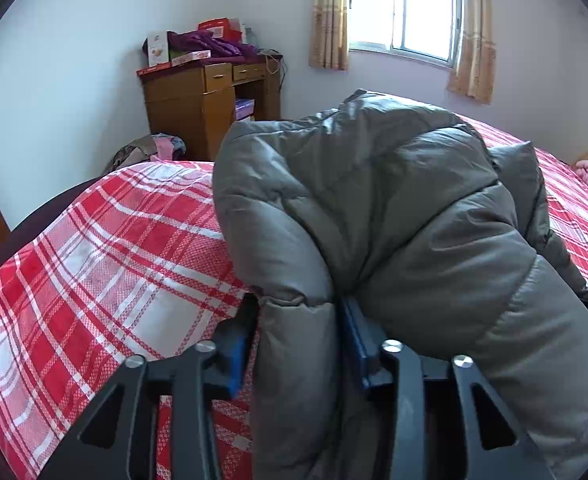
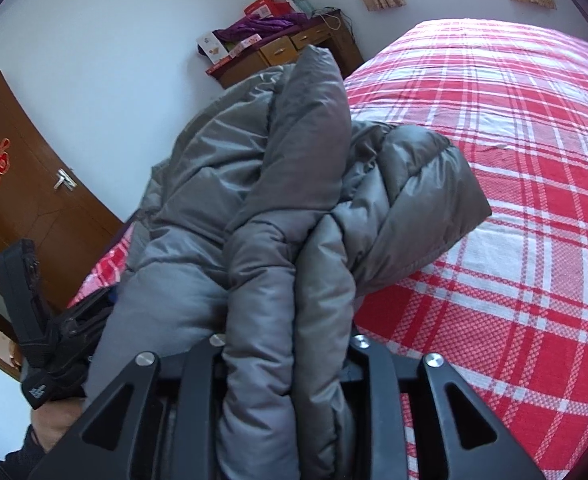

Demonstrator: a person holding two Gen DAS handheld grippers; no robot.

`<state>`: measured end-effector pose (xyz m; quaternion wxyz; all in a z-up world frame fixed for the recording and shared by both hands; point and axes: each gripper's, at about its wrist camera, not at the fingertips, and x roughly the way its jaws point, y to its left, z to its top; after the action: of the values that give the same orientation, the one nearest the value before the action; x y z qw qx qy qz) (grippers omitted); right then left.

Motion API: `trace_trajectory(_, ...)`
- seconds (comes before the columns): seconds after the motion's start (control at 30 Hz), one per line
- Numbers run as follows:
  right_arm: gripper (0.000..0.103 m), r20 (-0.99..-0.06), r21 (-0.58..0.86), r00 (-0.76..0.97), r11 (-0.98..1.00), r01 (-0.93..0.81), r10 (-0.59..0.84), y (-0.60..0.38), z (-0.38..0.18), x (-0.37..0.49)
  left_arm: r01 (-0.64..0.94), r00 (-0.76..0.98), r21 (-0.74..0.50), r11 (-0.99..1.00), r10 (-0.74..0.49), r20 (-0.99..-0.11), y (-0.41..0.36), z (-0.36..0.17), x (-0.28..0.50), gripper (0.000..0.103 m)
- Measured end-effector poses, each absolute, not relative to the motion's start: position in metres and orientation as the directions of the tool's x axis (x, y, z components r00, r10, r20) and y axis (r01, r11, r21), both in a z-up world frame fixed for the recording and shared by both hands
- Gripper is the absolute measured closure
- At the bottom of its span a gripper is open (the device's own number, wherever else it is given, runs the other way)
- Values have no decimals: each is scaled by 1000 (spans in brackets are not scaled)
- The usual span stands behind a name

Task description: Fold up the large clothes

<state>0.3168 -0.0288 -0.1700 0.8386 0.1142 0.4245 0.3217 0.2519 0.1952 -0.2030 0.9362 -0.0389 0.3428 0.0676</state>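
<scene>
A puffy grey down jacket (image 1: 394, 216) is bunched up and lifted above a bed covered with a red and white plaid sheet (image 1: 105, 256). The left gripper (image 1: 298, 340) clamps a thick fold of the jacket between its blue-padded fingers. The right gripper (image 2: 287, 344) likewise pinches several gathered layers of the same jacket. Behind stand a cluttered wooden desk (image 1: 209, 100), a curtained window (image 1: 404, 10) and a brown door (image 2: 25, 200).

Each claw (image 1: 298, 332) is black, with silver screws and blue pads (image 1: 235, 354).
</scene>
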Motion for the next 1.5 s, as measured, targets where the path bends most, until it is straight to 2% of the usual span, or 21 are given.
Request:
trace_trajectory(0.17, 73, -657, 431, 445, 788, -440, 608, -21, -172, 318, -160, 754, -31, 987, 102, -649, 199, -206, 253, 53)
trace_trajectory(0.37, 70, -673, 400, 457, 805, -437, 582, -19, -179, 313, -180, 752, -44, 983, 109, -650, 206, -209, 254, 45)
trace_trajectory(0.47, 67, -683, 379, 461, 815, -439, 566, -15, -179, 312, -194, 750, -51, 980, 115, -652, 210, -210, 254, 40)
trace_trajectory(0.53, 64, -690, 362, 468, 823, -437, 552, -15, -179, 312, -211, 746, -51, 976, 127, -654, 213, -210, 254, 32)
trace_trajectory(0.63, 61, -699, 333, 483, 838, -433, 527, -16, -178, 309, -239, 729, -56, 969, 141, -669, 220, -202, 250, 29)
trace_trajectory(0.73, 49, -718, 267, 521, 875, -405, 461, -17, -168, 302, -265, 732, -59, 963, 161, -663, 223, -182, 234, 29)
trace_trajectory(0.8, 37, -723, 222, 553, 897, -382, 414, -19, -157, 293, -279, 759, -65, 958, 179, -626, 223, -155, 213, 29)
trace_trajectory(0.87, 31, -721, 166, 593, 921, -353, 357, -20, -141, 282, -306, 776, -71, 949, 206, -597, 222, -127, 188, 28)
trace_trajectory(1.0, 22, -669, 77, 677, 935, -347, 307, -27, -94, 239, -365, 803, -54, 929, 285, -524, 211, -82, 133, 12)
trace_trajectory(1.03, 20, -648, 58, 700, 935, -350, 302, -29, -79, 224, -362, 814, -56, 931, 286, -506, 208, -75, 125, 11)
trace_trajectory(1.1, 11, -598, 23, 746, 937, -350, 293, -35, -54, 198, -358, 832, -61, 932, 288, -475, 205, -62, 109, 10)
trace_trajectory(1.13, 9, -574, 6, 766, 937, -349, 289, -36, -44, 187, -352, 839, -66, 934, 283, -465, 204, -54, 104, 10)
trace_trajectory(1.27, 9, -517, -22, 801, 931, -364, 301, -38, -14, 160, -339, 858, -82, 937, 272, -436, 204, -44, 97, 10)
trace_trajectory(1.5, 9, -474, -36, 824, 928, -372, 311, -27, 4, 143, -329, 846, -72, 942, 260, -465, 200, -49, 100, 10)
